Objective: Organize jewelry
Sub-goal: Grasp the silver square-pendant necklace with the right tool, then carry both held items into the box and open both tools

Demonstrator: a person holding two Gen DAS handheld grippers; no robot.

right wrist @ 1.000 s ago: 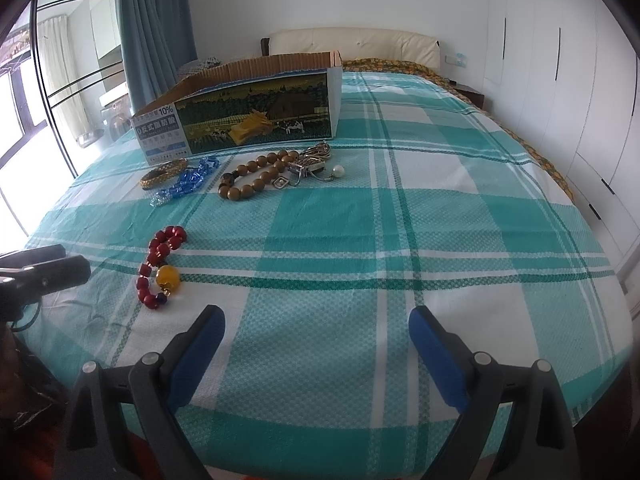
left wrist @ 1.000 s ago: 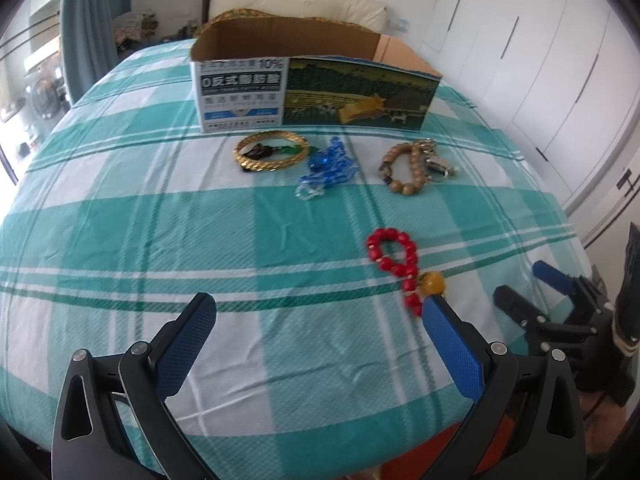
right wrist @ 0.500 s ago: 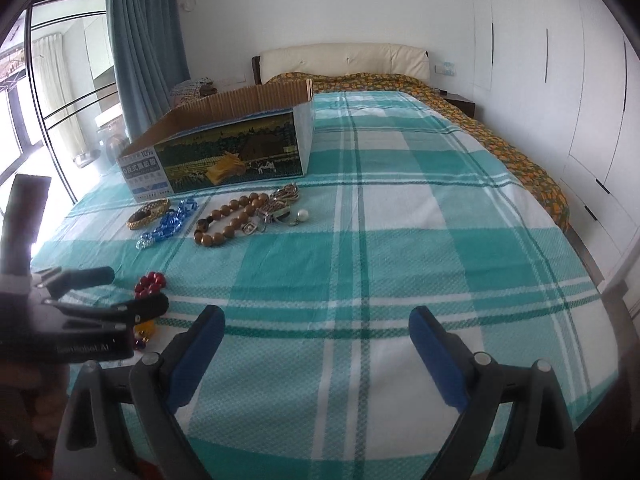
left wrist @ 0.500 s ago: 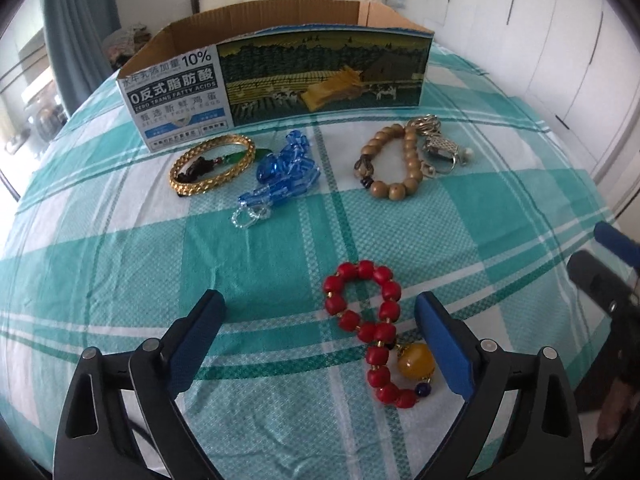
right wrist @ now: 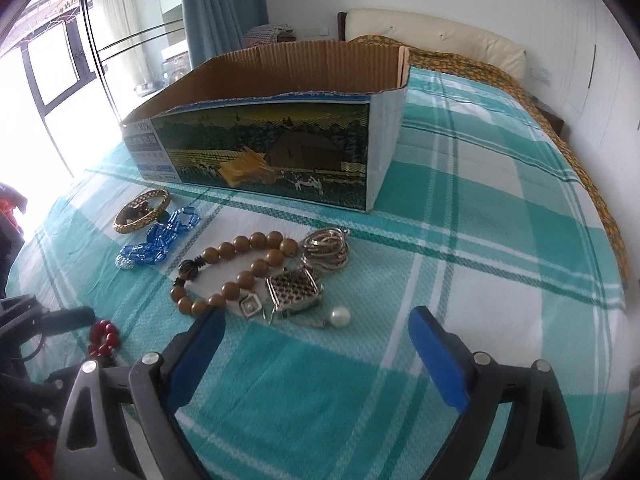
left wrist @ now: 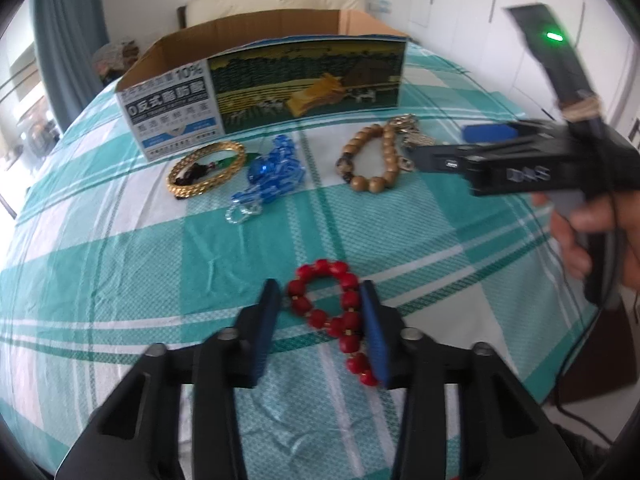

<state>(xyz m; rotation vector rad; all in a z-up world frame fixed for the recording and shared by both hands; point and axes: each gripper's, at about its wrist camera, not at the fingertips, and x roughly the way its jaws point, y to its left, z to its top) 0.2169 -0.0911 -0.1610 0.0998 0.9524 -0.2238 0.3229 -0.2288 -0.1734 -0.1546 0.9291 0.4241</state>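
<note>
A red bead bracelet lies on the checked bedspread between the blue pads of my left gripper, whose jaws have narrowed around it and touch its sides. My right gripper is open and empty, low over the bed just in front of a pearl pendant and a silver jewelry cluster. A wooden bead bracelet, a blue bead string and a gold bangle lie in front of the open cardboard box.
The box stands at the back of the bed, open at the top. The right gripper body and hand cross the left wrist view at right. White wardrobes stand to the right, a window to the left.
My left gripper has moved forward and down onto the red bracelet and its jaws have closed in around it. My right gripper has moved forward to the silver jewelry and stayed open.
</note>
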